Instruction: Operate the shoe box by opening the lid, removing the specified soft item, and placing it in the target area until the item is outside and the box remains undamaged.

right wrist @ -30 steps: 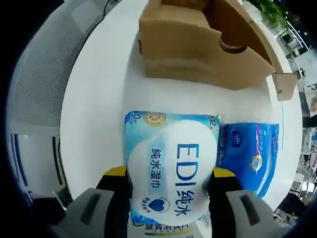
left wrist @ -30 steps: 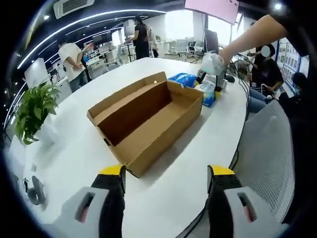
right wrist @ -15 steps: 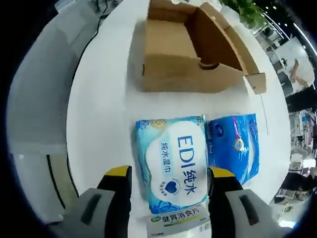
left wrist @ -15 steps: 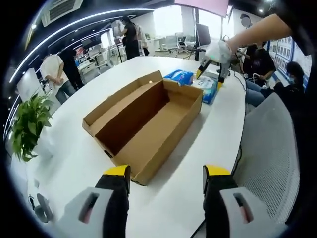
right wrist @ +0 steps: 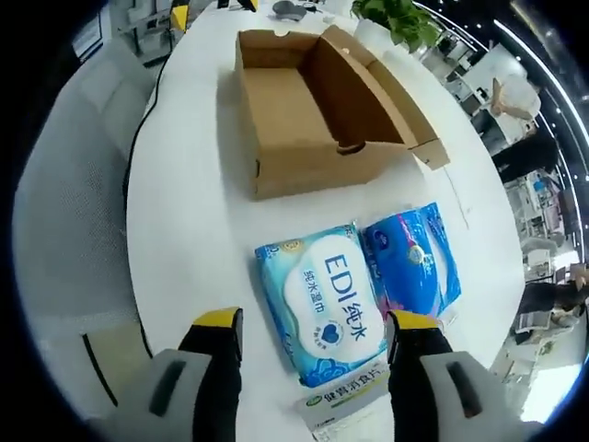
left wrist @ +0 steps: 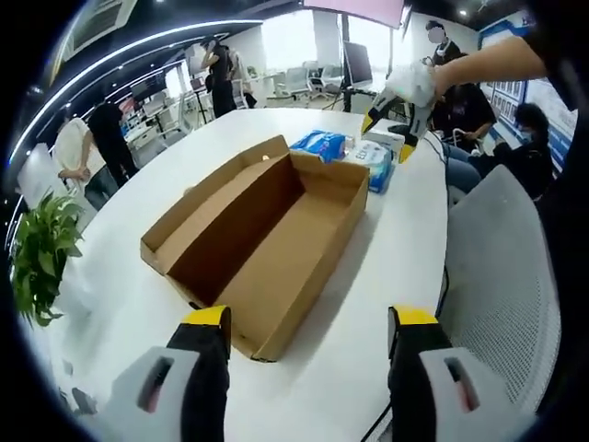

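Hovering with fingers spread and empty, the right gripper point(right wrist: 313, 336) overlooks a wipes pack point(right wrist: 324, 313); the left gripper point(left wrist: 311, 331) likewise faces the open shoe box point(left wrist: 262, 238).

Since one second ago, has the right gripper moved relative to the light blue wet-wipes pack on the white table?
Yes. The right gripper has pulled up and away: the light blue wet-wipes pack, earlier between its fingers, now lies clear beyond them, beside the darker blue pack.

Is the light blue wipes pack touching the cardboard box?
Apart. The right gripper view shows bare white table between the wipes pack and the cardboard box.
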Motion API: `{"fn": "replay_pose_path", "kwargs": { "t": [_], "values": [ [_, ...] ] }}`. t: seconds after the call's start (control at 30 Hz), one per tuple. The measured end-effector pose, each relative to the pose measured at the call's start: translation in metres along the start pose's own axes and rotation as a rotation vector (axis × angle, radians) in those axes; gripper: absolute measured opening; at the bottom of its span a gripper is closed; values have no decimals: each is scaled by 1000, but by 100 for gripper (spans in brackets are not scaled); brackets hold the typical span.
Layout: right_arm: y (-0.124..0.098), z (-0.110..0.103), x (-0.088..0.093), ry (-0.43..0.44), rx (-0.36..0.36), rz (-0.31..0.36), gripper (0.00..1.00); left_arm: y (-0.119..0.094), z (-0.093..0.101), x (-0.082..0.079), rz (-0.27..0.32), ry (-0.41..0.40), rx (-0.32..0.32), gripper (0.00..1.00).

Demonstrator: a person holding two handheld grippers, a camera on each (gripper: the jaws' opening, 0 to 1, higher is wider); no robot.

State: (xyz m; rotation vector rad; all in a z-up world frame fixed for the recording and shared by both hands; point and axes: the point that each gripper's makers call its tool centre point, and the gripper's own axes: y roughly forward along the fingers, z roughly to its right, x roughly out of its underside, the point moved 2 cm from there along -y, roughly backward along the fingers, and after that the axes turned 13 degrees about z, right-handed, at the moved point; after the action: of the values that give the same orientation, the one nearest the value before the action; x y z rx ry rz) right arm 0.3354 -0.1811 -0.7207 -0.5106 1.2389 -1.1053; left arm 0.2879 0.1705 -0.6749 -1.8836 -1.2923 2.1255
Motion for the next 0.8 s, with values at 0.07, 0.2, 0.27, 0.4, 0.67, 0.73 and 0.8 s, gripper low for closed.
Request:
{"fn": "replay_pose_path", "kwargs": {
  "t": [0.07,0.2,0.27,0.4,0.67,0.73,0.8],
  "values": [
    [-3,1,-2,3,17,3,67,2,-2,2,-12,11,5,72],
    [-8,0,-22,161,87,105,73,9,-5,10,-42,39,33,70],
    [-12,2,-33,190,127,163,77,12,-9,16,-81,91,39,69],
    [-20,6,-46,294,214,232,82,16,-15,26,-126,155,57,65],
    [-42,17,-74,453,319,408,83,25,-21,28,-137,170,72,58],
    [-47,21,-79,459,339,447,86,28,-21,30,-158,173,81,58],
    [-52,24,-82,487,362,468,84,30,-21,29,-155,196,88,58]
  ]
}}
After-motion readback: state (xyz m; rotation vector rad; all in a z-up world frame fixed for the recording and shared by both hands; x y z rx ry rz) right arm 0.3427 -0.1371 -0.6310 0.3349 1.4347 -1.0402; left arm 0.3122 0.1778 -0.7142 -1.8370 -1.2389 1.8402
